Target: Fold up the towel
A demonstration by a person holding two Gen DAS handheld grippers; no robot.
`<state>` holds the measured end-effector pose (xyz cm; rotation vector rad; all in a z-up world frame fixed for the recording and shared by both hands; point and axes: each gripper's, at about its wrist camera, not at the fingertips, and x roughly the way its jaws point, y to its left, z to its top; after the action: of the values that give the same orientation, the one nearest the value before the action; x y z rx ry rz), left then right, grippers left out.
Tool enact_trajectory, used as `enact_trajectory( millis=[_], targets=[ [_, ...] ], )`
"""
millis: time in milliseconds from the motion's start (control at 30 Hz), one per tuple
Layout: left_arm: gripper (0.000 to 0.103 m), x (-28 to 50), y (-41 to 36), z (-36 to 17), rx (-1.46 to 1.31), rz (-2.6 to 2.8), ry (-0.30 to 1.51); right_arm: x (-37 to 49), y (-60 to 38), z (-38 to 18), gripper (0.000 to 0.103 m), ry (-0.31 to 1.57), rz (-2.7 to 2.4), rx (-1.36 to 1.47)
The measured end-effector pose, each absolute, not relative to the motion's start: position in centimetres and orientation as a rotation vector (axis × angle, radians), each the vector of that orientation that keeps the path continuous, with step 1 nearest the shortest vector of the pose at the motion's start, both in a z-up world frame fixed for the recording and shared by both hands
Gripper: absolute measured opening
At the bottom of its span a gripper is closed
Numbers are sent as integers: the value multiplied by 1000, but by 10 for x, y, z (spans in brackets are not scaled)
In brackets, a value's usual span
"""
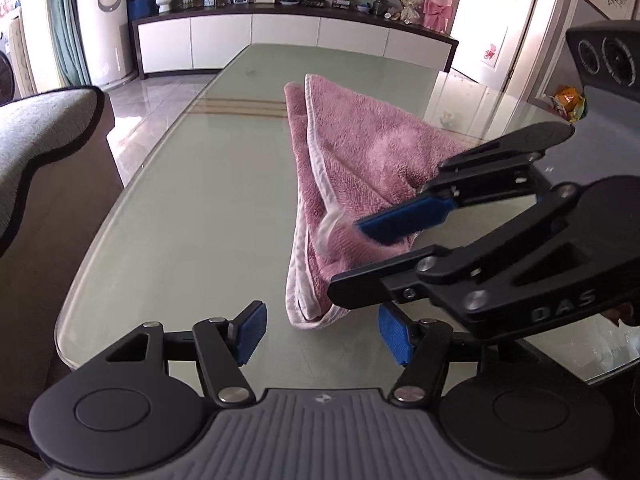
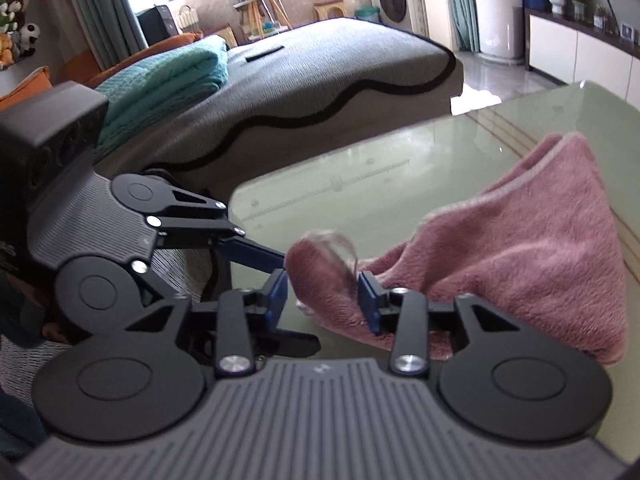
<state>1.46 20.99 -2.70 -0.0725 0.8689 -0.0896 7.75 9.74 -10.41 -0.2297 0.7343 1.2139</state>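
Observation:
A pink towel [image 1: 360,152] lies folded over on the glass table [image 1: 192,208], its white-trimmed edges facing left. My right gripper [image 1: 360,260] reaches in from the right at the towel's near corner. In the right wrist view that corner [image 2: 324,264] is blurred and sits loose between the blue pads of the right gripper [image 2: 324,300], whose jaws stand apart. My left gripper [image 1: 323,332] hovers open at the near end of the towel with nothing between its pads. One of its fingers [image 2: 256,250] shows at the left of the right wrist view.
A grey sofa [image 1: 40,140] with a dark wavy trim runs along the table's left side, with a folded teal blanket [image 2: 168,80] on it. A long white cabinet [image 1: 280,40] stands beyond the table's far end. Bare glass spreads left of the towel.

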Motion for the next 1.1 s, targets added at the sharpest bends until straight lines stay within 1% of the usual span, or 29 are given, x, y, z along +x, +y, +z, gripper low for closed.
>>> enact_trajectory(
  millis=[133, 200, 267, 300, 333, 400, 567, 633, 700, 767, 1000, 1100],
  targets=[
    [66, 12, 211, -13, -90, -90, 824, 83, 70, -75, 44, 627, 1183, -154],
    [66, 11, 212, -3, -108, -93, 788, 92, 55, -67, 43, 574, 1090, -159],
    [67, 11, 211, 8, -121, -102, 748, 112, 41, -69, 33, 578, 936, -181],
    [70, 13, 209, 15, -127, -119, 720, 117, 39, -71, 23, 587, 908, -178],
    [70, 16, 205, 21, -129, -144, 702, 127, 33, -76, 20, 608, 866, -162],
    [71, 25, 194, 26, -122, -184, 685, 139, 27, -85, 17, 642, 835, -133],
    [71, 54, 165, 17, -61, -242, 677, 147, 31, -115, 16, 714, 802, -160],
    [71, 69, 159, 0, -66, -260, 726, 147, 33, -125, 17, 731, 798, -171],
    [68, 78, 159, -17, -66, -246, 789, 145, 36, -132, 17, 729, 799, -190],
    [66, 77, 163, -28, -71, -237, 806, 145, 32, -132, 17, 728, 804, -198],
    [67, 61, 168, -27, -25, -173, 804, 145, 30, -131, 17, 737, 800, -209],
    [67, 53, 181, -30, -64, -144, 833, 146, 30, -130, 17, 736, 799, -208]
  ],
)
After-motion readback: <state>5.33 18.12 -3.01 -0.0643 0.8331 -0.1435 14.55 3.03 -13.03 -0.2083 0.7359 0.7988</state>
